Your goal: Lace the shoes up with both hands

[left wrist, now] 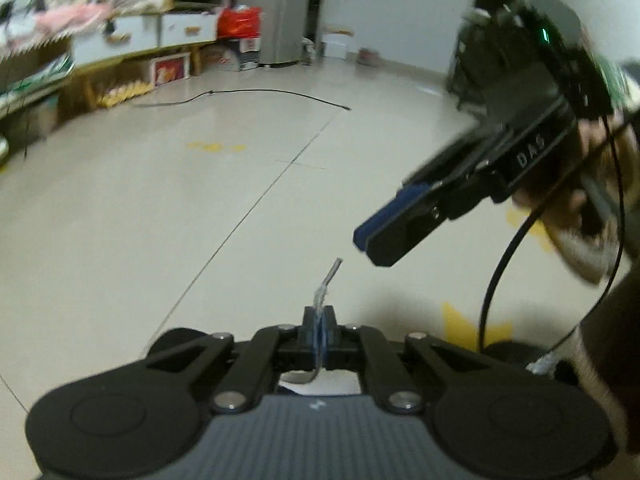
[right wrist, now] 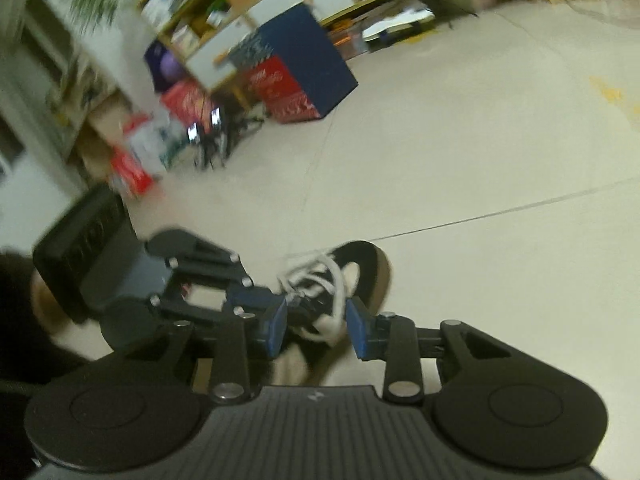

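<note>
The left gripper (left wrist: 319,330) is seen with its jaws closed on the lace end (left wrist: 326,282); the clear aglet tip protrudes forward and slightly right beyond the pads, and the lace trails back beneath the jaws. The right gripper (left wrist: 366,240) is held just right of and beyond that tip, not touching it. In the left wrist view its blue pads appear nearly together; in the right wrist view a clear gap is seen between the right gripper's fingers (right wrist: 276,330), so the jaws are recorded as open, with nothing held.

The shoe (right wrist: 352,276) is seen on the floor (right wrist: 480,140), beyond the open jaws in the right wrist view, dark with white lacing (right wrist: 320,276) loosely bunched over the tongue. Both views are motion-blurred; individual eyelets cannot be resolved.

Step judged in hand: a hand-over or re-grip of the free lace end. The next move is judged to call for the aglet to be taken between the right jaws, close behind the tip, before release by the left.
</note>
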`<state>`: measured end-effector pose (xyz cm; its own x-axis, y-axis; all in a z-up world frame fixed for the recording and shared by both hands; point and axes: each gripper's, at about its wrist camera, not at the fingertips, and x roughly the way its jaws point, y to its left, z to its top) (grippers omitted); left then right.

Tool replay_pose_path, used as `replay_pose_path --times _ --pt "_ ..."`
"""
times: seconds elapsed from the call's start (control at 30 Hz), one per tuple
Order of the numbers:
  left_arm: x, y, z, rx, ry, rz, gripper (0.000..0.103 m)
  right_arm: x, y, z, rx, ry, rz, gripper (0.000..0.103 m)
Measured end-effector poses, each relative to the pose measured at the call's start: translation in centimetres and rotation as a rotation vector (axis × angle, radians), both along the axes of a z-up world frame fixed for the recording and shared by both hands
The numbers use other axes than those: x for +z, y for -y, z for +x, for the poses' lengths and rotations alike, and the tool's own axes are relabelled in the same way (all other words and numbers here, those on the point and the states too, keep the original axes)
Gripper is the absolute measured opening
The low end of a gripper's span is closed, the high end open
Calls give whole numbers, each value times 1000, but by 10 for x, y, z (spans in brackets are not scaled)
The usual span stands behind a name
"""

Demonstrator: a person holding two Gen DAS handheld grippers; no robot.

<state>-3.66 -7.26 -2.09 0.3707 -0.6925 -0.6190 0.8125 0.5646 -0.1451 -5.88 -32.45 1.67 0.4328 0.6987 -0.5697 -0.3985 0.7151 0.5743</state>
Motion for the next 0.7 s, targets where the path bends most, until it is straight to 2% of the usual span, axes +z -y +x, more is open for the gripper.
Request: replay_pose_path --times 0.1,0.27,0.3,0.37,0.43,0.57,0.7 --pt "-2 -5 3 30 -77 -56 2 -5 1 1 -48 -40 84 35" --pt "0 -2 -3 20 -96 -66 2 -21 10 2 -160 -148 254 34" --pt "0 -1 -4 18 -99 -67 2 -22 9 2 -165 -164 269 32" --pt "-1 2 -6 13 -105 -65 2 -24 6 3 -156 -184 267 13" --pt "-2 2 -7 14 -112 -65 2 -25 4 3 -164 -203 276 4" --pt "-3 6 -1 18 -127 -73 4 -32 9 2 -220 -255 338 4" --pt "0 3 1 41 -133 -95 17 -41 16 -1 -294 -312 419 4"
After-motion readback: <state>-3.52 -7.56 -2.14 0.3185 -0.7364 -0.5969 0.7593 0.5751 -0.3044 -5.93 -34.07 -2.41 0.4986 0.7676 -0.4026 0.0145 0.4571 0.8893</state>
